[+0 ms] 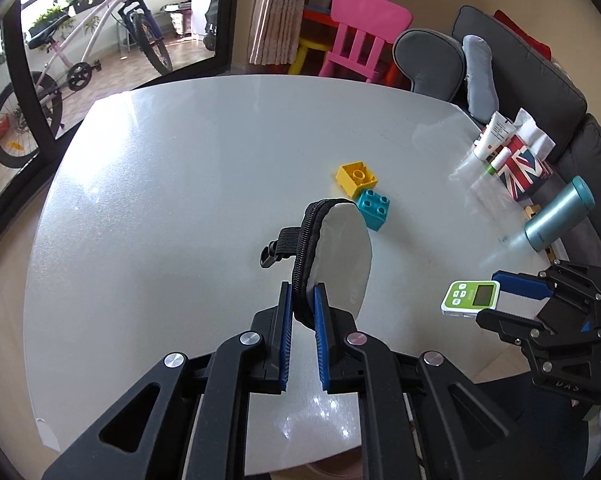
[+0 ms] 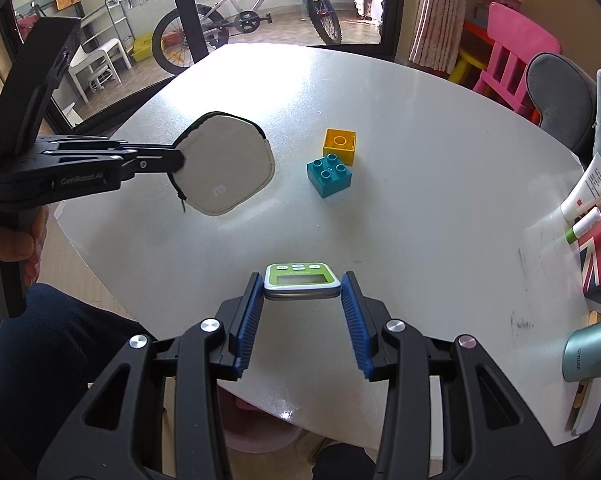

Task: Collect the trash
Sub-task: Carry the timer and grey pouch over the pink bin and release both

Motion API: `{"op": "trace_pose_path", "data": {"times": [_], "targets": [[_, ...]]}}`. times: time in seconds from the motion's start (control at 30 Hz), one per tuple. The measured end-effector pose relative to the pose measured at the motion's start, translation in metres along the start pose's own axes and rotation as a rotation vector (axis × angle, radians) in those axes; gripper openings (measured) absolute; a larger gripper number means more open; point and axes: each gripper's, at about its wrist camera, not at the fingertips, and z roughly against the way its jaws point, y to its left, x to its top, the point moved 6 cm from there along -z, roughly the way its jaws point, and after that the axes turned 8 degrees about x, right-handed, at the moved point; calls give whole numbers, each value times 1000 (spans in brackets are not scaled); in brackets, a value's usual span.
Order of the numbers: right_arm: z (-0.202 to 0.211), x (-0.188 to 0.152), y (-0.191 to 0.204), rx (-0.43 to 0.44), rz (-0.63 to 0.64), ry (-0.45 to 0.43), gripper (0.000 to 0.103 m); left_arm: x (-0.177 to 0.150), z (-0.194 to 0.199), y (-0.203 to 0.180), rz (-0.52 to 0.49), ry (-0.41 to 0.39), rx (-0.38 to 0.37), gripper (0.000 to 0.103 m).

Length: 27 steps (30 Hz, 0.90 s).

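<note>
Left gripper (image 1: 303, 308) tilted steeply down, blue pads clamped tight on a pouch's (image 1: 340, 258) zipped edge — lifted off the surface. Right gripper (image 2: 300, 300) angled downward too, jaws pressed against a timer's (image 2: 300, 280) sides — held.

Pouch (image 2: 226, 164) clamped in left gripper (image 1: 303, 312), lifted clear above table (image 2: 420, 240), left of two bricks (image 2: 334, 162). Bricks touching, mid-table. Timer (image 2: 299, 281) between right gripper (image 2: 300, 300) pads, nearer than bricks. Tubes (image 2: 586, 196), flask (image 2: 590, 354) at right table edge.
</note>
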Motion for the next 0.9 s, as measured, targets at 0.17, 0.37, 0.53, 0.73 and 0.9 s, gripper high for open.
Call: {"op": "trace_pose_path", "data": {"times": [0.17,0.37,0.53,0.73,0.9], "targets": [[17,-18,12,10,4,-4,40,-28,29,-10,-36,-2,-3,10],[35,-53,35,33,6,14,40,-61,60,-23,-72,5,-23,10],[39,-87,55,52,5,55,40,-86,75,-33,-88,18,-42,10],[23,-126,68,73,-14,126,40,-105,80,-37,-84,33,-56,10],[8,-140,72,80,-13,180,48,-110,80,-35,-82,41,-62,10]]}}
